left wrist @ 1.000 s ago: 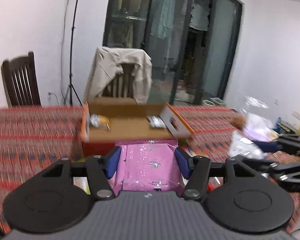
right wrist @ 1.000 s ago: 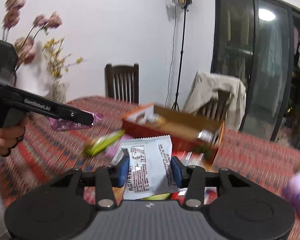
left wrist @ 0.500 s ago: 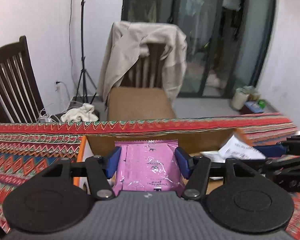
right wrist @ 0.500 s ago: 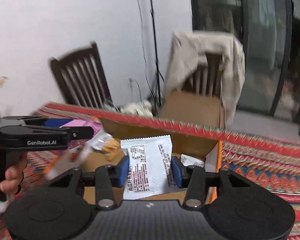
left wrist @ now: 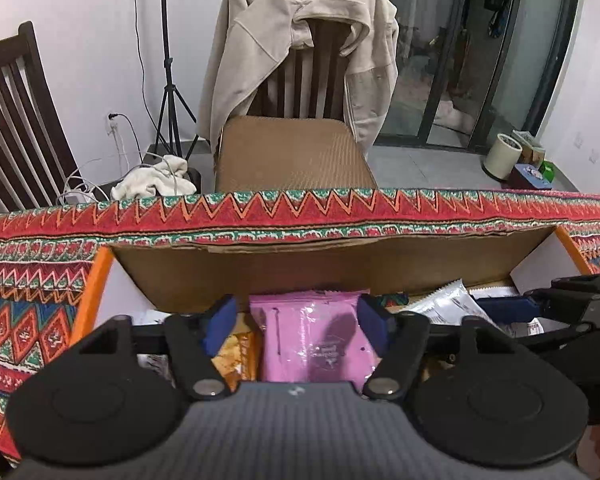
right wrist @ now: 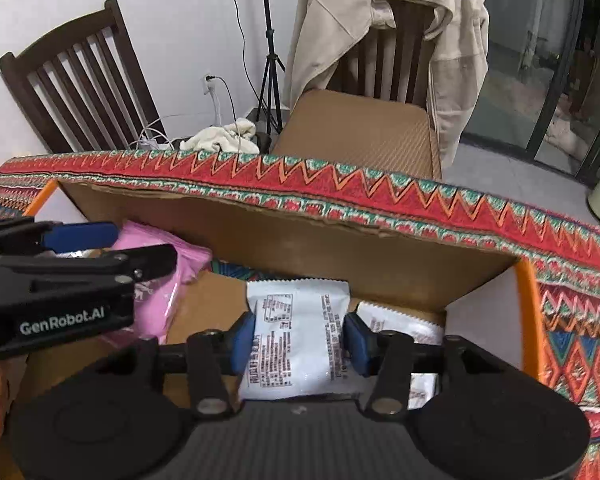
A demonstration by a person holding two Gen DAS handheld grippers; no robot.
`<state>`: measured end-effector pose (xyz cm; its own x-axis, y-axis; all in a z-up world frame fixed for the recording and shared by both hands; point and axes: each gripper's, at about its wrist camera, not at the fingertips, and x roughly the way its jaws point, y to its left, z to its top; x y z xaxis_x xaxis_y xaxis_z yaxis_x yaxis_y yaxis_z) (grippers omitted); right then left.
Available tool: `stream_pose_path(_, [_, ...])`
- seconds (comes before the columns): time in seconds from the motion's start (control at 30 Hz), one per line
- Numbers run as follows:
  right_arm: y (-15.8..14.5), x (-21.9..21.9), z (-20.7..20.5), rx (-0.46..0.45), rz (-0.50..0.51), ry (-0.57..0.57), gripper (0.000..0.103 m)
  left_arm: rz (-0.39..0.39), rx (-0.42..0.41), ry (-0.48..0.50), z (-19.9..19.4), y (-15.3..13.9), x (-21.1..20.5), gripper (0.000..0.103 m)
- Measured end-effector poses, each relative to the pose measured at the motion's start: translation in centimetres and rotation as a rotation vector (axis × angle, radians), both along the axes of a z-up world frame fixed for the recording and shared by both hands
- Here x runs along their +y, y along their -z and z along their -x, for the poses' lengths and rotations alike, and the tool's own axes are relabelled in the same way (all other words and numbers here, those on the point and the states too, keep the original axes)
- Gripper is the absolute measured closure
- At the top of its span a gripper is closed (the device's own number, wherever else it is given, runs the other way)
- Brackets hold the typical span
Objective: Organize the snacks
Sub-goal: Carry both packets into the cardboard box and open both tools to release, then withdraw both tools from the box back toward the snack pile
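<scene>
An open cardboard box (left wrist: 300,264) (right wrist: 320,264) with orange edges sits on the patterned tablecloth. My left gripper (left wrist: 298,316) hangs over its left part, its jaws opening. A pink snack packet (left wrist: 312,344) lies between them, and a gap shows beside the left pad. My right gripper (right wrist: 300,336) is over the box's right part, its jaws also opening. The white printed packet (right wrist: 296,344) sits loose between its blue pads. In the right wrist view the left gripper (right wrist: 100,248) comes in from the left over the pink packet (right wrist: 168,280). A second white packet (right wrist: 400,324) lies in the box's right corner.
A yellow-orange snack (left wrist: 236,352) lies in the box beside the pink packet. The tablecloth (left wrist: 28,300) ends just behind the box. Beyond it stand a chair draped with a beige jacket (left wrist: 300,40), a dark wooden chair (left wrist: 8,120), a light stand (left wrist: 168,80) and glass doors (left wrist: 480,40).
Both grippers moved forward and down from in front of the box to over its inside, carrying their packets. Both pairs of jaws have widened and the packets now sit loose between them.
</scene>
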<state>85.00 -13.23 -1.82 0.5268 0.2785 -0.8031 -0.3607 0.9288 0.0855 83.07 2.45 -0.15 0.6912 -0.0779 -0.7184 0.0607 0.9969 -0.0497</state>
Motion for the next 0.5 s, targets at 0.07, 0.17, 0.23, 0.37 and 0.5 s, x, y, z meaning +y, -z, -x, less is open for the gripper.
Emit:
stream_pose_path(0.07, [-0.1,-0.1,0.1,-0.002,-0.004,0.0,0.049,-0.012,-0.018,0.0,1.0,-1.0,0.3,0.033])
stream_pose_path(0.17, [-1.6,-0.4,1.1,-0.015,-0.011,0.011,0.042,-0.012,-0.045,0.007,2.9,-3.7,1.1,0.029])
stream_pose_path(0.23, [-3.5,-0.8,2.3,-0.042,-0.009,0.006,0.04,-0.01,-0.053,0.003,4.4,-5.7,1.7,0.023])
stream_pose_path(0.37, [-8.3,-2.8,5.8,-0.094,-0.035,0.008,0.032,0.017,-0.035,-0.01,8.9,-10.1,3.3,0.018])
stream_pose_path(0.5, [-13.0,-5.3,10.4,-0.141,-0.032,0.015,0.029,0.003,-0.085,-0.014,14.8,-15.1,4.0,0.013])
